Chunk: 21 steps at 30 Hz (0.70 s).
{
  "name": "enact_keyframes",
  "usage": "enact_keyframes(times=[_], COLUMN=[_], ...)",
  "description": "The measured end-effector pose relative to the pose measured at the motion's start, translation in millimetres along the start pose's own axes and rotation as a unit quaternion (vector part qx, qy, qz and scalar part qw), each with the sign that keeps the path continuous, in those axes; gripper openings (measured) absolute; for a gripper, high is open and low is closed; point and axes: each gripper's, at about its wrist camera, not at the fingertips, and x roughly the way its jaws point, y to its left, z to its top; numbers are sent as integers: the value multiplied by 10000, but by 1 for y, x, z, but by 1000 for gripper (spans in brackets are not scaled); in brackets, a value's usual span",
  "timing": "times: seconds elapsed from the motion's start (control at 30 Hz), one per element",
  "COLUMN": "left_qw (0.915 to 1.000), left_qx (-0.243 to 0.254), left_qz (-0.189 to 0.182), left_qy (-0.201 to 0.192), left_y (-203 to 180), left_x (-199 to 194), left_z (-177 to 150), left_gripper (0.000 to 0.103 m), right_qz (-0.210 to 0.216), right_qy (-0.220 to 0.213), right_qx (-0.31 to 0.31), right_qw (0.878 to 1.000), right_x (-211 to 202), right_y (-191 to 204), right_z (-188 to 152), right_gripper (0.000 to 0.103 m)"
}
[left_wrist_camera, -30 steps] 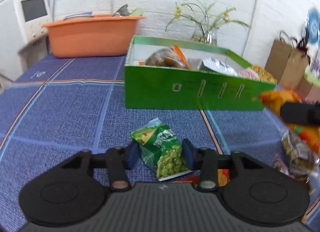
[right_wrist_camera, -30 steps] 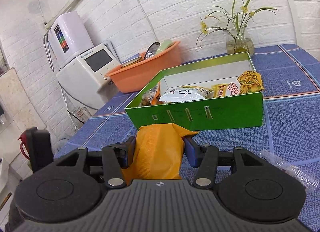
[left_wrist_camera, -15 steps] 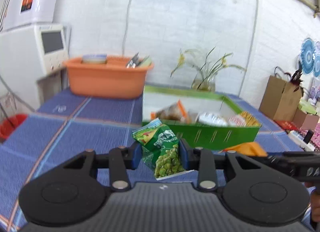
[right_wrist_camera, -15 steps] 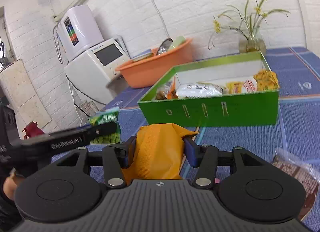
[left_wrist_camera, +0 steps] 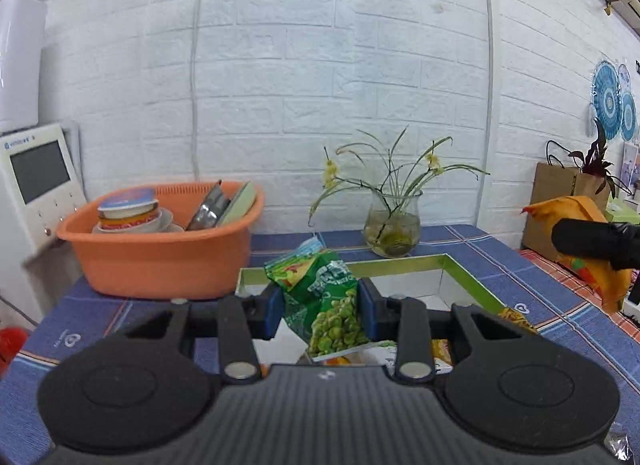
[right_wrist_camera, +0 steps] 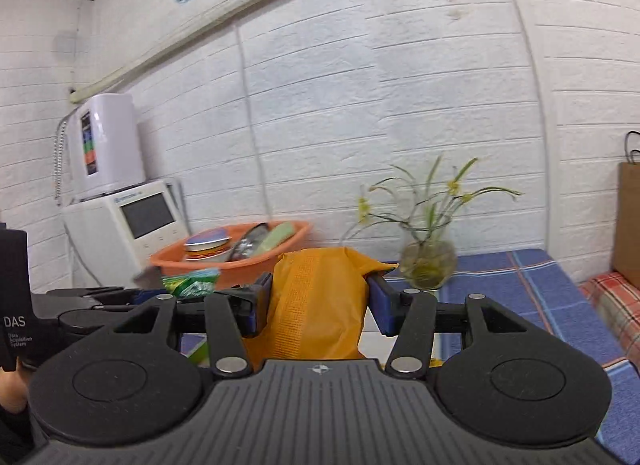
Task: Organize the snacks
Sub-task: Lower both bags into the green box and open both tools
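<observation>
My left gripper is shut on a green pea snack packet, held in the air above the green snack box. The box's white inside and a yellow snack at its right wall show under the fingers. My right gripper is shut on an orange snack bag, also lifted. That orange bag shows at the right edge of the left wrist view. The green packet and the left gripper's body appear at the left of the right wrist view.
An orange basin with bowls and dishes stands behind the box on the blue cloth-covered table. A glass vase with a plant sits at the back. A white appliance is on the left, a brown paper bag on the right.
Both grippers have risen from near the table and moved toward the box, each keeping its packet. The views now look level at the wall, with the box below the fingers.
</observation>
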Motion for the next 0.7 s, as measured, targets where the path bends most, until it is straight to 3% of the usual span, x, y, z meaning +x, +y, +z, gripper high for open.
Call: enact_keyframes(times=[0.1, 0.23, 0.37, 0.5, 0.6, 0.7], left_qw=[9996, 9983, 9984, 9977, 9978, 9985], left_qx=[-136, 184, 284, 576, 540, 376], left_qz=[-135, -243, -226, -172, -121, -150], left_qy=[187, 498, 429, 323, 356, 369], left_y=[-1, -9, -10, -10, -4, 3], left_x=[21, 45, 43, 27, 10, -15], left_z=[-11, -22, -28, -29, -32, -41], left_gripper=[35, 38, 56, 60, 62, 63], right_qz=[-101, -139, -3, -75, -102, 131], right_qy=[279, 528, 800, 708, 646, 717], right_qx=[79, -50, 144, 234, 442, 772], right_qw=[9995, 9985, 9967, 9972, 9969, 9944], right_x=[22, 51, 67, 53, 37, 14], right_y=[-9, -5, -6, -11, -21, -33], right_z=[-13, -28, -36, -33, -27, -23], right_gripper=[86, 86, 90, 103, 103, 103])
